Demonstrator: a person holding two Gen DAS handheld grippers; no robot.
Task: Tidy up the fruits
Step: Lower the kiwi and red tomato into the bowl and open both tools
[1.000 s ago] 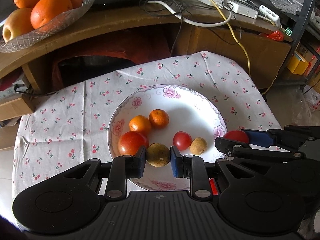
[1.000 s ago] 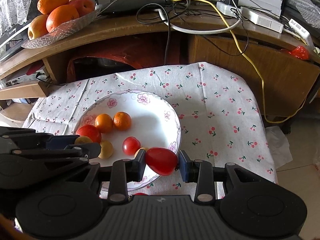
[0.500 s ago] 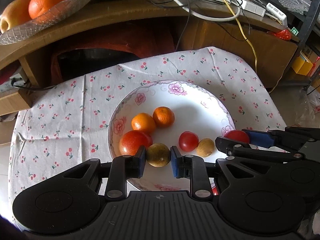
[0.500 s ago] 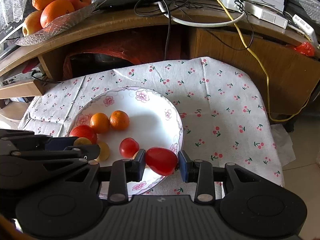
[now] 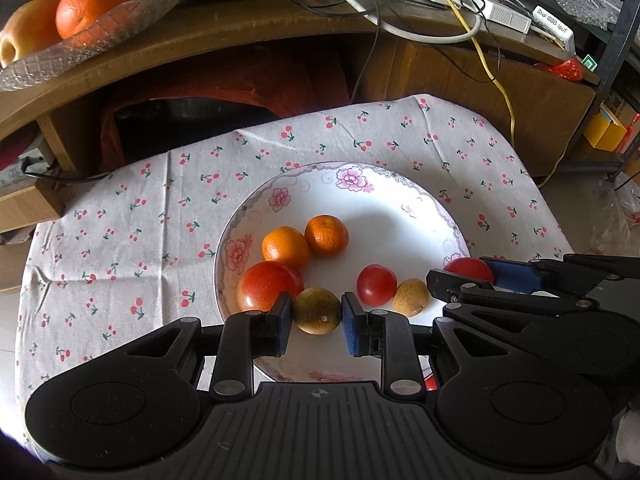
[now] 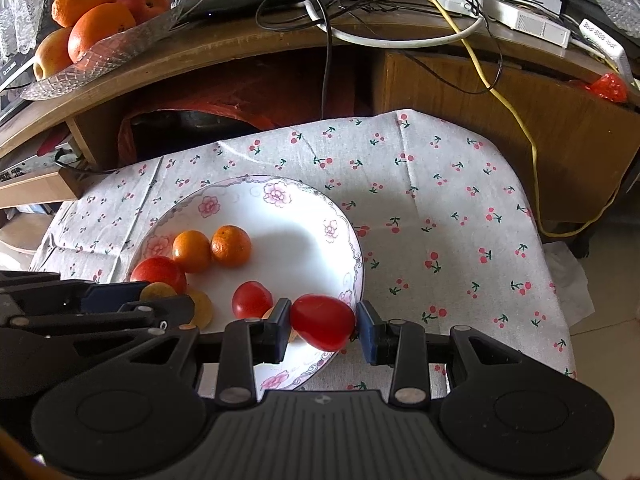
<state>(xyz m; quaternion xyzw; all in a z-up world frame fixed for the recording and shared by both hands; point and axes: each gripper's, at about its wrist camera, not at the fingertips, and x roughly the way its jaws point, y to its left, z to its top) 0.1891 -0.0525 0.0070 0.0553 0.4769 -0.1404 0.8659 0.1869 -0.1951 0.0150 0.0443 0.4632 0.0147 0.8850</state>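
The left gripper (image 5: 316, 316) pinches a greenish-brown fruit (image 5: 317, 310) over the near part of a flowered plate (image 5: 404, 196). The right gripper (image 6: 322, 324) grips a red tomato (image 6: 322, 322) at the plate's right rim. Ahead of the jaws, two oranges (image 5: 304, 240) lie on the plate. It sits on a cherry-print cloth (image 6: 440, 208); beyond is a wooden desk (image 6: 460, 92) strewn with cables (image 6: 400, 20) and a glass fruit dish (image 5: 92, 36).
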